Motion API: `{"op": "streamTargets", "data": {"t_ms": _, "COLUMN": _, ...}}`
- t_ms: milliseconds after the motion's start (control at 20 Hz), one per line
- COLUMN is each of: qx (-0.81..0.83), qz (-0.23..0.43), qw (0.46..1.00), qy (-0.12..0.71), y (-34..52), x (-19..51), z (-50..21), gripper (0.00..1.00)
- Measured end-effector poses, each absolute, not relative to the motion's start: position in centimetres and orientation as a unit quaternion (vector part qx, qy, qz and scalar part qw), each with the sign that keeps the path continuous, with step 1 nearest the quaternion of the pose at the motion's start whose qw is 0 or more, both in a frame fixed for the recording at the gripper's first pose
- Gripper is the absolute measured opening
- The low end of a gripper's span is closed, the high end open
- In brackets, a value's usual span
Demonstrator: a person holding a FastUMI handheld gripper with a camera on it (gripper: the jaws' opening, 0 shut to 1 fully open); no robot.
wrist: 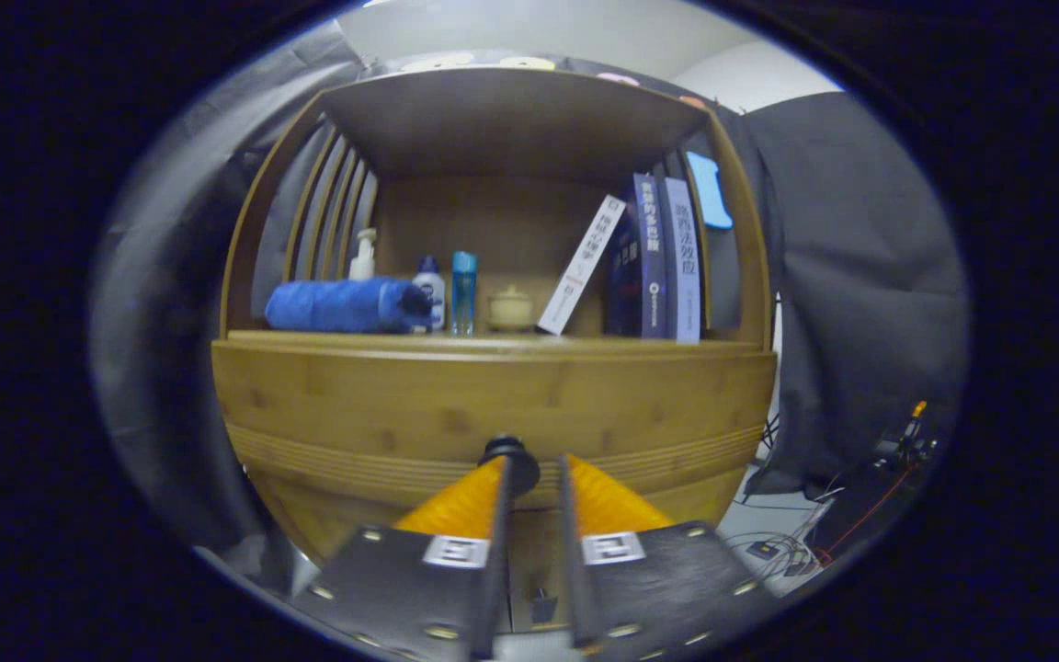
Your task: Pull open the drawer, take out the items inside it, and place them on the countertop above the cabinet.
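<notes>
The gripper (534,473) sits closest, its 2 fingers set a narrow gap apart and reaching toward the front of a wooden cabinet (493,405). A dark round knob (509,460) on the drawer front (382,460) lies at the tips: the left finger (465,501) touches its side, while the right finger (598,496) stands just beside it with a slit of space between, so the claw is nearly closed around the knob but not clearly clamped on it. The drawer looks shut, flush with the cabinet face. Above it runs the countertop (493,343), a shelf under a wooden roof. On it, from the left: a rolled blue towel (341,306), a pump bottle (363,256) behind it, a small white bottle (429,287), a slim blue bottle (463,292), a small lidded pot (511,308), a white book (582,265) leaning rightward, and 2 upright books (667,259). Beyond the cabinet on the right, cables (773,547) lie on the floor.
</notes>
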State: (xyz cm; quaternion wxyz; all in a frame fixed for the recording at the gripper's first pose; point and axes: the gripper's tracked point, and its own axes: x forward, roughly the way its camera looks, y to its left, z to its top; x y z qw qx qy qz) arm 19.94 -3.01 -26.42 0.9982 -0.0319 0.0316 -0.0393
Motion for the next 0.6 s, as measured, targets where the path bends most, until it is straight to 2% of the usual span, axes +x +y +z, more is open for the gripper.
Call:
{"op": "streamTargets", "data": {"t_ms": 200, "qx": 0.0, "qz": -0.023, "qw": 0.998, "qy": 0.064, "y": -3.1, "x": 21.7, "z": -28.3, "gripper": 0.85}}
{"op": "streamTargets", "data": {"t_ms": 300, "qx": 0.002, "qz": -0.01, "qw": 0.997, "qy": 0.078, "y": -2.4, "x": 22.5, "z": -29.2, "gripper": 0.87}}
{"op": "streamTargets", "data": {"t_ms": 400, "qx": -0.015, "qz": -0.007, "qw": 0.996, "qy": 0.089, "y": -2.2, "x": 23.4, "z": -30.1, "gripper": 0.87}}
{"op": "streamTargets", "data": {"t_ms": 550, "qx": -0.026, "qz": -0.01, "qw": 0.997, "qy": 0.075, "y": -1.9, "x": 23.7, "z": -30.3, "gripper": 0.39}}
{"op": "streamTargets", "data": {"t_ms": 600, "qx": -0.028, "qz": -0.012, "qw": 0.997, "qy": 0.076, "y": -1.8, "x": 23.7, "z": -30.4, "gripper": 0.39}}
